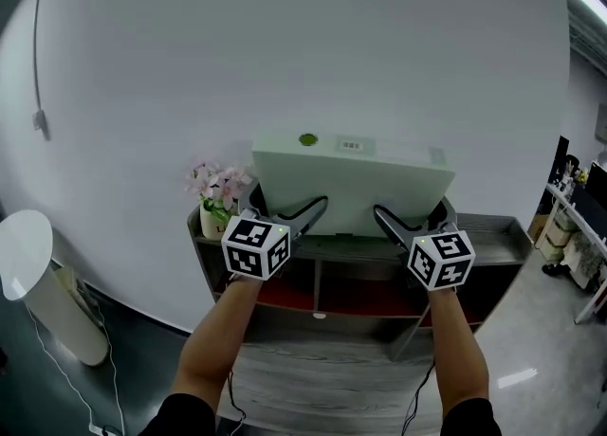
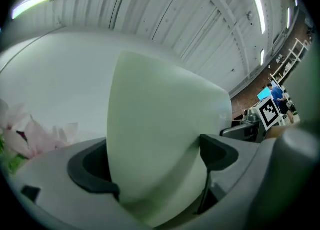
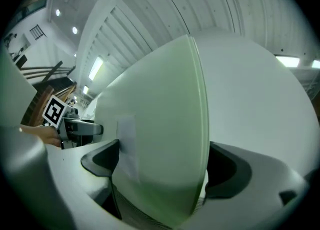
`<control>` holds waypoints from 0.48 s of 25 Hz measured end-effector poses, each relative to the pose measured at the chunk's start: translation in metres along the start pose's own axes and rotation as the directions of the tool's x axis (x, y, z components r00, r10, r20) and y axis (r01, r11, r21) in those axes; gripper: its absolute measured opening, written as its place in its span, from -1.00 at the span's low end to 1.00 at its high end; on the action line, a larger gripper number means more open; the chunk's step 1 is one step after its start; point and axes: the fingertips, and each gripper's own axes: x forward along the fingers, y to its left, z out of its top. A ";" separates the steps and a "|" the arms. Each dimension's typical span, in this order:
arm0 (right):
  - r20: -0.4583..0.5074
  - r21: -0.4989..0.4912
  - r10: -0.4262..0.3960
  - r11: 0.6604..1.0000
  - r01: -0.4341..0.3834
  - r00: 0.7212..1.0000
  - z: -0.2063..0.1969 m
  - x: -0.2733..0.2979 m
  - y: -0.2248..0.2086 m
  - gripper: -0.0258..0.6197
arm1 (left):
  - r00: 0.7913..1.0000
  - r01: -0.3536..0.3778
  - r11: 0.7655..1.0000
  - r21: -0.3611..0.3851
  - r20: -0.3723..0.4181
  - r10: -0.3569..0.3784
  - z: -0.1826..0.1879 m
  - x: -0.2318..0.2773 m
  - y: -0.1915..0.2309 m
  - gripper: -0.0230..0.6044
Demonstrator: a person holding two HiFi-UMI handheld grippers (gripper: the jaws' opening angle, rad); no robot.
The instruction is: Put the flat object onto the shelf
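A flat pale-green box (image 1: 351,183) is held up on edge above the low dark shelf unit (image 1: 493,240), in front of the white wall. My left gripper (image 1: 305,216) is shut on the box's lower left part, my right gripper (image 1: 391,223) on its lower right part. In the left gripper view the box (image 2: 160,149) fills the gap between both jaws. The right gripper view shows the box (image 3: 160,144) clamped the same way, with a white label on its side. A round green sticker (image 1: 307,139) sits on the box's top edge.
A small pot of pink flowers (image 1: 218,192) stands on the shelf's left end, close to the left gripper. A white cylindrical stand (image 1: 43,282) is on the floor at the left. Tables and clutter lie at the far right (image 1: 579,226).
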 end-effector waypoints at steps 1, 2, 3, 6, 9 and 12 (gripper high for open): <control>-0.017 0.012 -0.004 1.000 0.004 1.000 -0.007 0.004 -0.003 0.67 | 1.000 0.002 1.000 -0.009 -0.020 -0.002 -0.007 0.006 0.002 0.76; -0.031 0.020 -0.010 1.000 0.010 0.999 -0.013 0.007 -0.006 0.67 | 0.999 0.006 1.000 -0.021 -0.040 -0.007 -0.014 0.011 0.003 0.76; -0.044 0.026 -0.014 1.000 0.015 0.999 -0.018 0.010 -0.008 0.67 | 0.998 0.012 0.999 -0.035 -0.059 -0.014 -0.021 0.016 0.006 0.76; -0.088 0.051 -0.013 0.999 0.018 0.996 -0.029 0.021 -0.013 0.67 | 0.994 0.020 0.997 -0.078 -0.102 -0.028 -0.034 0.028 0.014 0.76; -0.118 0.090 -0.002 0.996 0.013 0.993 -0.036 0.030 -0.017 0.67 | 0.992 0.010 0.995 -0.100 -0.127 -0.022 -0.041 0.036 0.019 0.76; -0.130 0.107 0.005 0.994 0.009 0.992 -0.041 0.036 -0.019 0.67 | 0.990 -0.001 0.993 -0.118 -0.141 -0.016 -0.047 0.041 0.023 0.76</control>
